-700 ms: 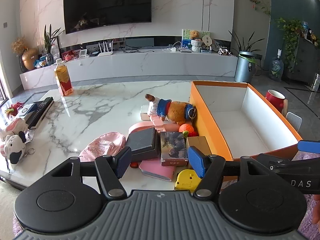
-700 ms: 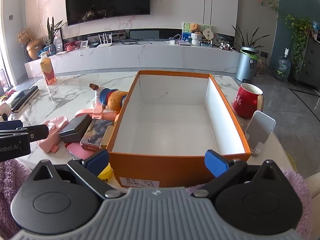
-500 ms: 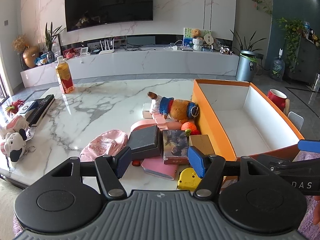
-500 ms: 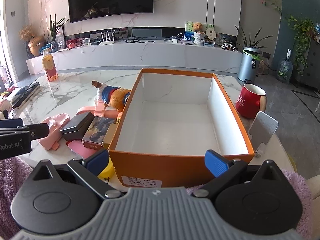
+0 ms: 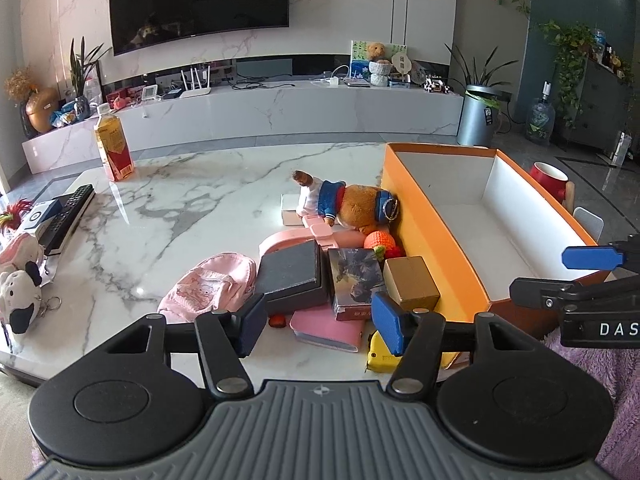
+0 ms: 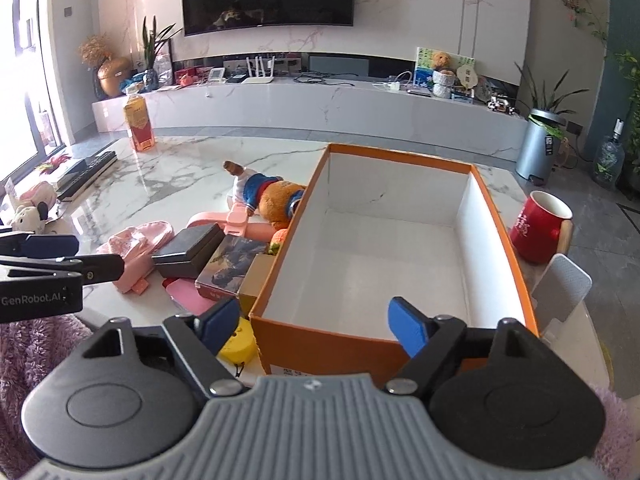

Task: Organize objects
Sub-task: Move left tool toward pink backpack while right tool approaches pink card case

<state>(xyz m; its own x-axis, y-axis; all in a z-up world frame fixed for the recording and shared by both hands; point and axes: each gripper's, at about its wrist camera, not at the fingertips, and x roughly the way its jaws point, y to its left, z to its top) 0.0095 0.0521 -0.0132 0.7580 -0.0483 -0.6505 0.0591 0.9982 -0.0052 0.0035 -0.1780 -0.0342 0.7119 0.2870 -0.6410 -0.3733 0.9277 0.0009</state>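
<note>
An empty orange box [image 5: 436, 240] with a white inside stands on the marble table, its front wall [image 6: 320, 344] just ahead of my open right gripper [image 6: 314, 328]. Left of it lies a heap: a plush bear [image 5: 356, 204], a black box [image 5: 290, 276], a picture box [image 5: 354, 280], a gold box [image 5: 410, 282], a pink pouch [image 5: 212, 284], a pink case [image 5: 324, 326] and a yellow tape measure [image 5: 380, 350]. My left gripper [image 5: 320, 326] hovers open over the near end of this heap, holding nothing. Each gripper also shows in the other's view.
A red mug [image 6: 540, 228] and a white stand [image 6: 564, 288] sit right of the box. Far left on the table are a juice carton [image 5: 114, 152], a remote [image 5: 68, 216] and small plush toys [image 5: 20, 292]. Purple fleece [image 5: 592, 360] lies at the near edge.
The right wrist view has swung left, so the box sits further right in it, and the right jaws stand somewhat narrower. The left gripper has hardly shifted.
</note>
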